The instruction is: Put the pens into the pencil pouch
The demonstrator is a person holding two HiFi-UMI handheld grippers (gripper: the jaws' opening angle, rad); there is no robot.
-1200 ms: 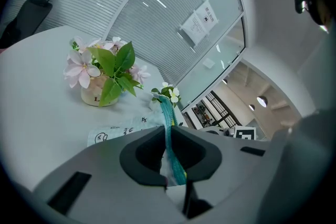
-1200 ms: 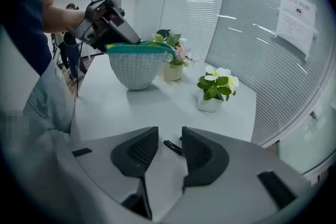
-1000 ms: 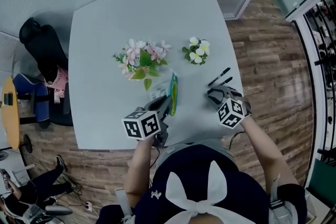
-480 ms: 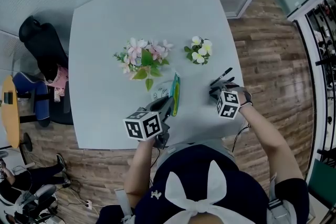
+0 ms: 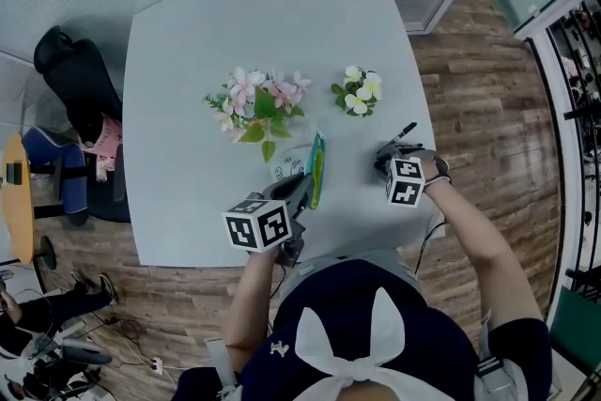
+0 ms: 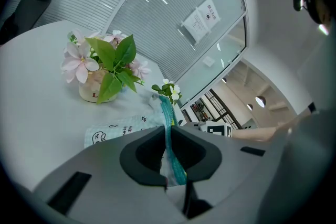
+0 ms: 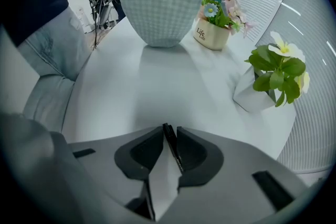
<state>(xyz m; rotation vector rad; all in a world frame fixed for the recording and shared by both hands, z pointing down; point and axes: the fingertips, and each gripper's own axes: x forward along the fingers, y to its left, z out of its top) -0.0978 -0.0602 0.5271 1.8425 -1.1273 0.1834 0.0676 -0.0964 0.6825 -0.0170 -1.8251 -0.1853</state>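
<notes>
The mint pencil pouch (image 5: 313,166) with a teal zipper stands on edge on the table, and my left gripper (image 5: 302,188) is shut on its near end. In the left gripper view the zipper edge (image 6: 167,128) runs between the closed jaws. My right gripper (image 5: 390,155) points steeply down over the pens at the table's right edge. Its jaws have just been closing, and a black pen (image 7: 174,150) lies slanted between them with a gap still showing on the left. A second black pen (image 5: 404,130) lies just beyond. The right gripper view shows the pouch (image 7: 157,13) gaping open.
A pot of pink flowers (image 5: 255,103) stands behind the pouch, and a small pot of white flowers (image 5: 356,91) sits beyond the pens. The grey table (image 5: 263,14) ends close to the right of the pens. A black chair (image 5: 75,80) stands at the left.
My right gripper has dropped onto the pens, tipped steeper, and narrowed its jaws. It now covers one of the two pens. The left gripper and pouch have stayed put.
</notes>
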